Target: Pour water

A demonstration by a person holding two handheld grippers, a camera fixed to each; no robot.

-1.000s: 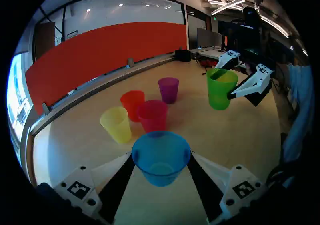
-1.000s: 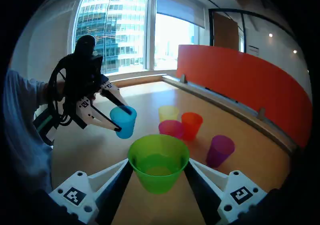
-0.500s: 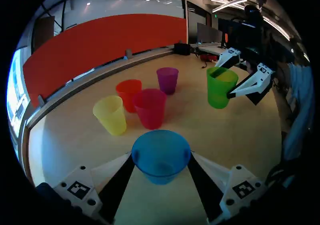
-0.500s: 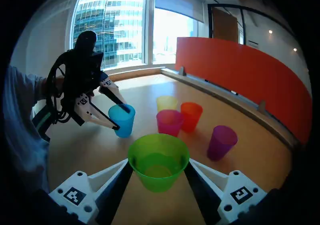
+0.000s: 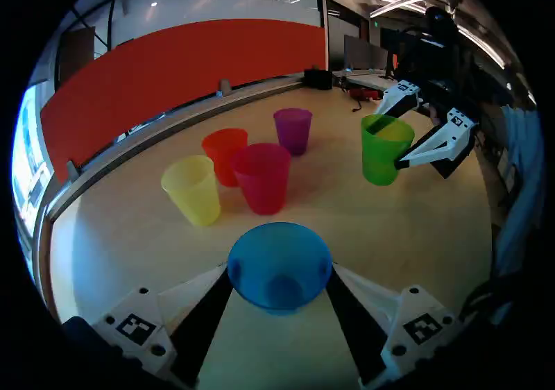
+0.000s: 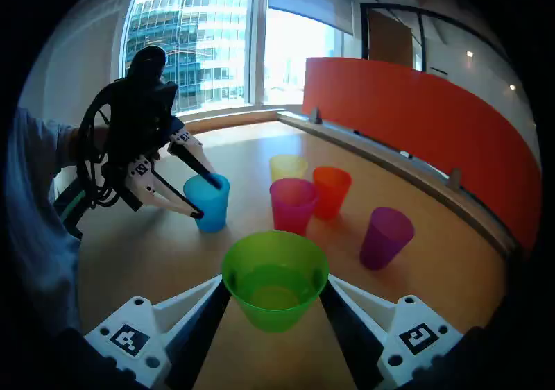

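A: Grippers, state?
B: Both closed on cups. The left gripper (image 5: 279, 273) had its two fingers pressed on either side of the blue cup (image 5: 279, 261), just under the rim. The right gripper (image 6: 275, 287) clamped the green cup (image 6: 275, 275) the same way.
A: Where were the cups?
B: On the near side of the table (image 5: 423, 230), upright and well apart from each other. In the left gripper view the green cup sat far right. Resting or just lifted? Could not tell. Water level in either cup was unclear too.
A: Handling?
B: My read was thin plastic: light, flexing walls, smooth and tapered, so likely to slip down or buckle under a hard squeeze. The best hold was high on the wall below the rim, where it was stiffest, and the fingers were there. Any water would slosh, so the pour called for a slow tilt.
A: Clutter?
B: Four loose cups stood mid-table. The yellow cup (image 5: 192, 190), orange cup (image 5: 224, 155) and pink cup (image 5: 261, 177) were bunched close; the purple cup (image 5: 293, 130) was farther back. A wide swing toward centre could knock them. The straight path between blue and green looked open to me.
A: Background?
B: An orange wall panel (image 5: 173, 71) ran along the far edge. The right gripper view showed windows (image 6: 194, 43) and a person's sleeve (image 6: 31, 202) at far left.
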